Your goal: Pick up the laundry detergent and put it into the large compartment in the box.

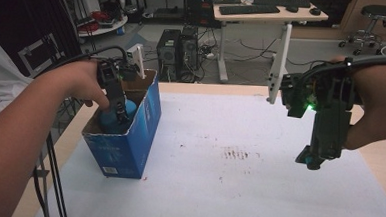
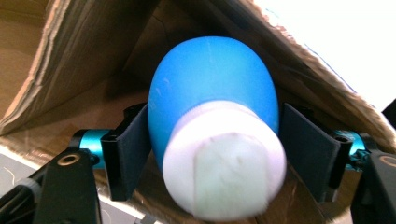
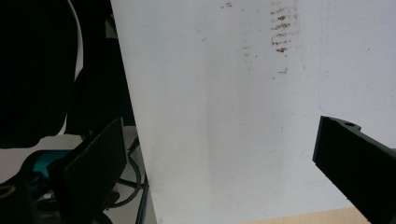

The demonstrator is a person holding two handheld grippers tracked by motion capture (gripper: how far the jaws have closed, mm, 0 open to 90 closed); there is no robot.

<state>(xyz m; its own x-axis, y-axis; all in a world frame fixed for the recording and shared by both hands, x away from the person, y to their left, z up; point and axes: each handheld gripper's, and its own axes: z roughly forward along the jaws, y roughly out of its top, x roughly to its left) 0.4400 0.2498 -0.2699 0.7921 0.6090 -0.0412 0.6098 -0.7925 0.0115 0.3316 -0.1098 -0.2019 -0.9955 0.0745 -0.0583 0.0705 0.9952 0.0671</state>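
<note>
- My left tool (image 2: 212,154) has its jaws clamped on the bottle (image 2: 212,107) (blue, white cap toward the camera), down inside the box (image 1: 144,131).
- The box stands at the tabletop's (image 1: 256,192) left edge.
- My right tool (image 1: 312,160) hangs wide open, gripping nothing, above the tabletop, well apart from the box.

- The high view is taken from above the person's side, facing forward and down over the white-covered surface (image 1: 256,192), with the room behind it.
- The left gripper view is set very close inside the blue cardboard box (image 1: 129,145), looking along its fingers (image 2: 130,158) at a blue bottle (image 2: 210,102).
- The right gripper view is aimed down at the surface from a moderate height; the brown stains (image 3: 282,32) are shared with the high view (image 1: 236,153).
</note>
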